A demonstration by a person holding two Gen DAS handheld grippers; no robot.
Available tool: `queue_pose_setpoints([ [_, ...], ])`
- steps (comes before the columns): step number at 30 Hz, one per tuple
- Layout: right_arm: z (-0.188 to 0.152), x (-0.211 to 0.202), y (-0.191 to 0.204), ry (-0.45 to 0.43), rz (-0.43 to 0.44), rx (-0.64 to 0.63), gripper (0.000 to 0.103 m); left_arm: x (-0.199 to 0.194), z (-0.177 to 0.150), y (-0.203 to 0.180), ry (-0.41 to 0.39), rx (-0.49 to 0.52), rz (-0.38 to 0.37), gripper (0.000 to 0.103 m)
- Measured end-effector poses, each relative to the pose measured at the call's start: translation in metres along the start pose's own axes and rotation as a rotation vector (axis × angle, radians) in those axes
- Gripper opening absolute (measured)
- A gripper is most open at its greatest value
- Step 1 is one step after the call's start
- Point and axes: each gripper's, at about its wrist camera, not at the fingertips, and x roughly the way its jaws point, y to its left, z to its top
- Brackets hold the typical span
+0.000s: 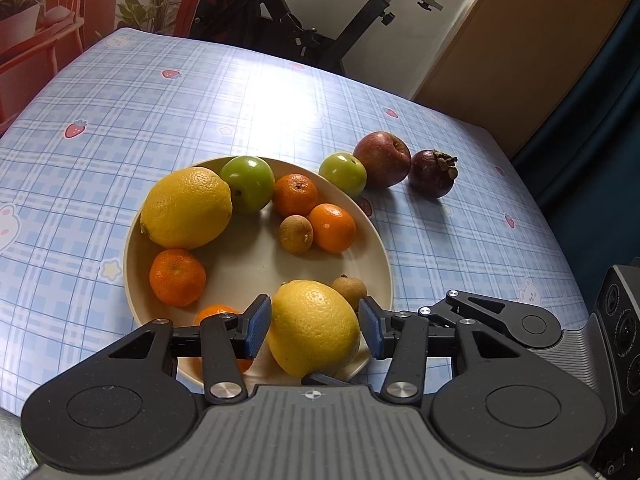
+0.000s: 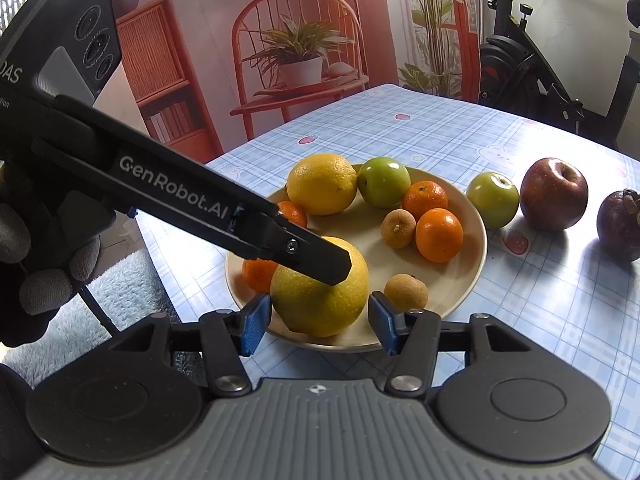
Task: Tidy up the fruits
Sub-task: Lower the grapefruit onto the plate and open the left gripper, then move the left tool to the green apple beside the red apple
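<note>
A cream plate (image 1: pixel 384 264) (image 2: pixel 478 248) on the checked tablecloth holds a big lemon (image 1: pixel 186 208), a green apple (image 1: pixel 248 184), several tangerines and two brown longans. A second lemon (image 1: pixel 314 328) (image 2: pixel 320 300) rests at the plate's near rim. My left gripper (image 1: pixel 314 324) is shut on it, both blue pads against its sides. In the right wrist view, a left finger (image 2: pixel 320 264) lies across this lemon. My right gripper (image 2: pixel 318 320) straddles the same lemon, open, with a narrow gap at each pad. A green apple (image 2: pixel 493 200), a red apple (image 2: pixel 554 194) and a mangosteen (image 2: pixel 620 226) sit on the cloth to the right.
A gloved hand (image 2: pixel 40 264) holds the left gripper at the table's left edge, above a fluffy rug (image 2: pixel 120 300). An exercise bike (image 1: pixel 360 20) stands behind the table. Bare cloth stretches beyond the plate (image 1: pixel 260 100).
</note>
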Motion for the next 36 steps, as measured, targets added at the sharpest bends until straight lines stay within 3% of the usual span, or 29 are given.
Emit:
queue_pose_setpoints([
  [12,0.002,-0.025,-0.014,-0.065,-0.044,-0.002,0.057,-0.006,0.021,-0.007,-0.065,0.000,0.022,0.051],
  [27,0.003,-0.030,-0.090,-0.140,-0.281,0.112,0.057,0.027,0.070,-0.026,-0.092,0.055,0.039,0.049],
  [30,0.002,-0.023,-0.105,-0.127,-0.310,0.144,0.051,0.043,0.081,-0.028,-0.071,0.053,0.037,0.048],
  [36,0.005,-0.012,-0.113,-0.133,-0.284,0.129,0.039,0.073,0.103,-0.025,-0.030,0.014,0.029,0.047],
])
